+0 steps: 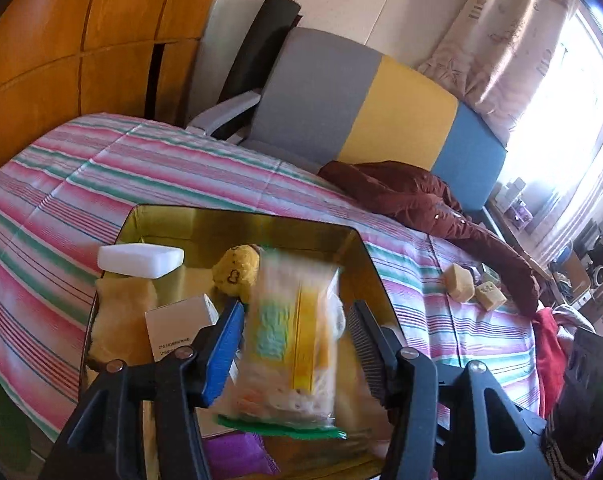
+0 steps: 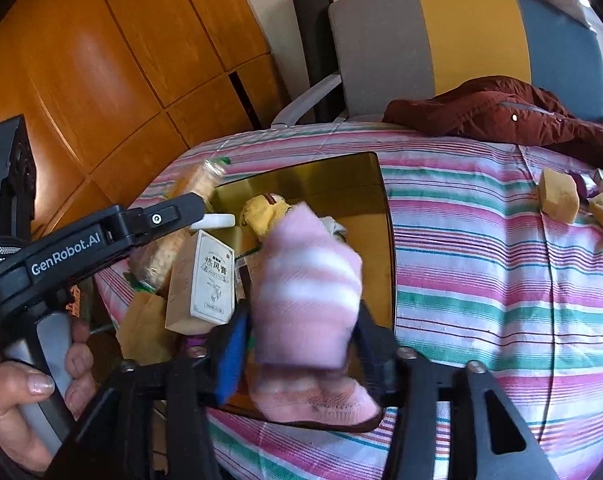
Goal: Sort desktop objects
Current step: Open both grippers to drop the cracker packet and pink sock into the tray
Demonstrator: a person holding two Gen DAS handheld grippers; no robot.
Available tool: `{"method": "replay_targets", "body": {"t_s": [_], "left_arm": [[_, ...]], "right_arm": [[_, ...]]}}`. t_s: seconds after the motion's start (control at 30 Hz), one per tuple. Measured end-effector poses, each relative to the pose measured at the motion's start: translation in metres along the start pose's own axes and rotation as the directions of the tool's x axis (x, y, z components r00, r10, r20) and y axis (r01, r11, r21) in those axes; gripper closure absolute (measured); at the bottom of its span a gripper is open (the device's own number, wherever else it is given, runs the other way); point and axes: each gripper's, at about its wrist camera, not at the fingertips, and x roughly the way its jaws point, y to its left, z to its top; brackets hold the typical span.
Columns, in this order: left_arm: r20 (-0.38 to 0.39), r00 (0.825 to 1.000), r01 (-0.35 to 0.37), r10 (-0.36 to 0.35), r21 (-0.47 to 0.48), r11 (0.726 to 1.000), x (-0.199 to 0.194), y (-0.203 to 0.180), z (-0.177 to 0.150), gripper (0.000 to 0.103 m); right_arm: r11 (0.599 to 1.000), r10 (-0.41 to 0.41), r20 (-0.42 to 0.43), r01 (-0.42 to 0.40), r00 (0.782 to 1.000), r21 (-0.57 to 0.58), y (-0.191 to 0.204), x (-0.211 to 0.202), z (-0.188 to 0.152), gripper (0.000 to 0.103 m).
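Note:
A gold tin tray [image 1: 229, 224] lies on the striped cloth. It holds a white block [image 1: 141, 260], a yellow plush toy [image 1: 237, 272], a white carton [image 1: 181, 324] and a yellow sponge [image 1: 121, 320]. Above it my left gripper [image 1: 296, 306] is open. A blurred snack packet [image 1: 289, 340] stands between its fingers, with a gap at the right pad. My right gripper [image 2: 301, 312] is open over the tray's [image 2: 341, 176] near edge. A blurred pink-and-white striped sock [image 2: 305, 292] hangs loose between its fingers. The carton [image 2: 213, 280] lies just to its left.
Tan blocks [image 1: 459, 282] [image 2: 557, 196] lie on the striped cloth [image 1: 101, 184] right of the tray. A maroon jacket [image 1: 421, 196] is heaped at the far right. A grey, yellow and blue chair [image 1: 341, 100] stands behind. A hand [image 2: 21, 392] grips the left handle.

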Motion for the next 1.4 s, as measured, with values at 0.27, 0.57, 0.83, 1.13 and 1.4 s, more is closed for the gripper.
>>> {"method": "replay_targets", "body": {"t_s": [0.27, 0.57, 0.83, 1.13, 1.4], "left_arm": [[-0.002, 1.000, -0.029, 0.029, -0.004, 1.000, 0.002, 0.004, -0.007, 0.047], [0.022, 0.997, -0.072, 0.071, 0.063, 0.995, -0.011, -0.005, -0.022, 0.047], [0.023, 0.998, -0.066, 0.063, 0.119, 0.991, -0.014, -0.021, -0.031, 0.047], [0.041, 0.997, -0.076, 0.069, 0.207, 0.975, -0.019, -0.049, -0.038, 0.047], [0.050, 0.998, -0.060, 0.047, 0.295, 0.953, -0.022, -0.077, -0.045, 0.047]], "right_arm": [[1.000, 0.003, -0.013, -0.003, 1.000, -0.002, -0.001, 0.002, -0.004, 0.046], [1.000, -0.010, -0.003, 0.010, 1.000, 0.020, -0.007, -0.003, -0.009, 0.037], [0.999, -0.029, 0.022, 0.028, 0.999, 0.044, -0.017, -0.016, -0.011, 0.035], [0.992, -0.071, 0.043, 0.066, 0.997, 0.106, -0.045, -0.034, -0.016, 0.032], [0.982, -0.124, 0.034, 0.118, 0.992, 0.149, -0.074, -0.049, -0.027, 0.028]]}}
